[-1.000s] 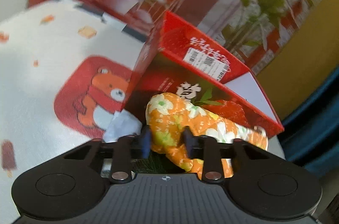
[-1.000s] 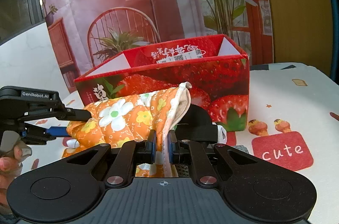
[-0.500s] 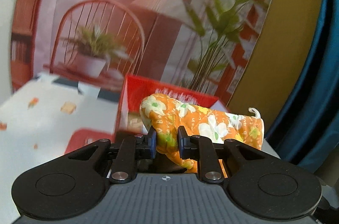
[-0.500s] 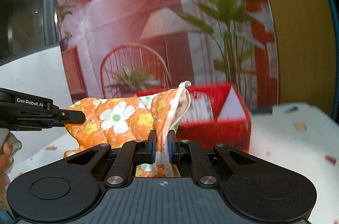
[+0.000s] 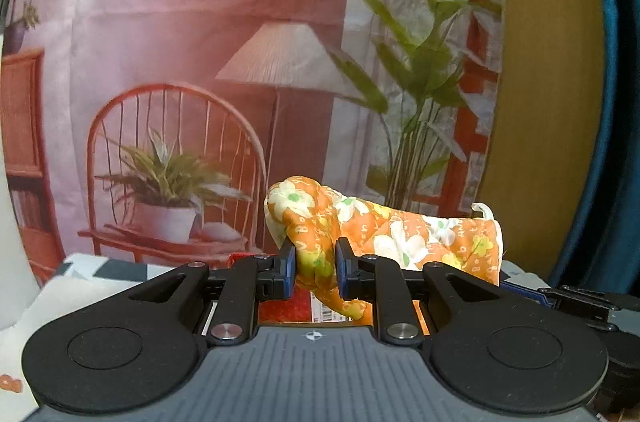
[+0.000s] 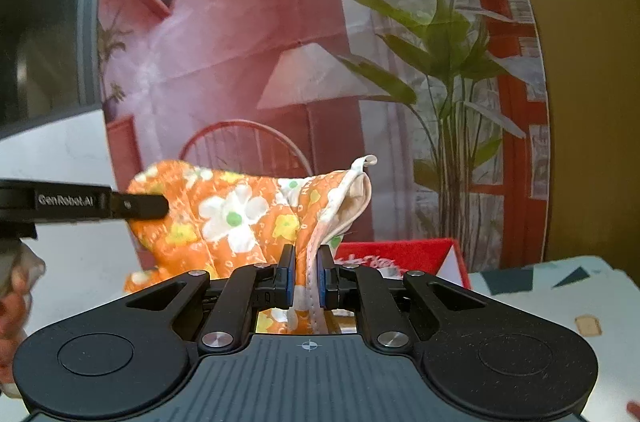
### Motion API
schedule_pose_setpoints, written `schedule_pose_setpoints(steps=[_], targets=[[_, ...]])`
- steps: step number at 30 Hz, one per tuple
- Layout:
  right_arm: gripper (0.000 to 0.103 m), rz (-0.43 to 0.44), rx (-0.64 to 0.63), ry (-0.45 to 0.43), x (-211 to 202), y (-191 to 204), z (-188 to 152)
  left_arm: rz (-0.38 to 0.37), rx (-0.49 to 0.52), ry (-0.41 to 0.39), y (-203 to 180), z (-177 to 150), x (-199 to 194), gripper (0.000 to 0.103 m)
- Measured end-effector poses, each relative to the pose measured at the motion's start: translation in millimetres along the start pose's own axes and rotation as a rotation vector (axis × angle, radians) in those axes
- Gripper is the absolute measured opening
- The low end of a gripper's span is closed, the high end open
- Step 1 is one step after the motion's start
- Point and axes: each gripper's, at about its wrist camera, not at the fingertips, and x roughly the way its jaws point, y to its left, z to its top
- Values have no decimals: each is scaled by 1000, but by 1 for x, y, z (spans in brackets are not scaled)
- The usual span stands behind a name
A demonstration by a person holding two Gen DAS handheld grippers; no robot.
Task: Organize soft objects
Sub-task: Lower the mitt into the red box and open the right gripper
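An orange quilted oven mitt with white and yellow flowers (image 5: 384, 234) hangs in the air between both grippers. My left gripper (image 5: 316, 262) is shut on its closed end. My right gripper (image 6: 306, 272) is shut on its open cuff edge (image 6: 344, 206), with the mitt (image 6: 240, 218) stretching left to the left gripper's fingers (image 6: 136, 206). The red strawberry box (image 6: 404, 254) sits below and behind the mitt; only a sliver of it (image 5: 288, 314) shows under the left gripper.
A printed backdrop with a chair, lamp and plants (image 5: 280, 62) stands behind the table. The white patterned tablecloth (image 6: 560, 302) shows at the right. A yellow wall (image 5: 540, 102) and blue curtain (image 5: 616, 102) are at the right.
Both grippers have lifted the mitt well above the table. The red box has dropped low in both views and is now mostly hidden under the mitt and grippers.
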Motion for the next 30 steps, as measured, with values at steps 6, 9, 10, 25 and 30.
schedule_pose_setpoints(steps=[6,9,10,25,30], targets=[[10,-30,-39,95,42,-9,-13,19,-2,115,4,-19,39,21],[10,-20,-27,166,56,-14,-24,3,-23,205,10,-30,52,21],[10,-14,-19,193,61,-17,-27,-3,-26,243,13,-34,57,21],[10,-31,164,461,94,-34,-40,-57,-28,486,18,-54,85,21],[10,-50,178,488,95,-32,-43,-61,-11,488,14,-54,85,23]])
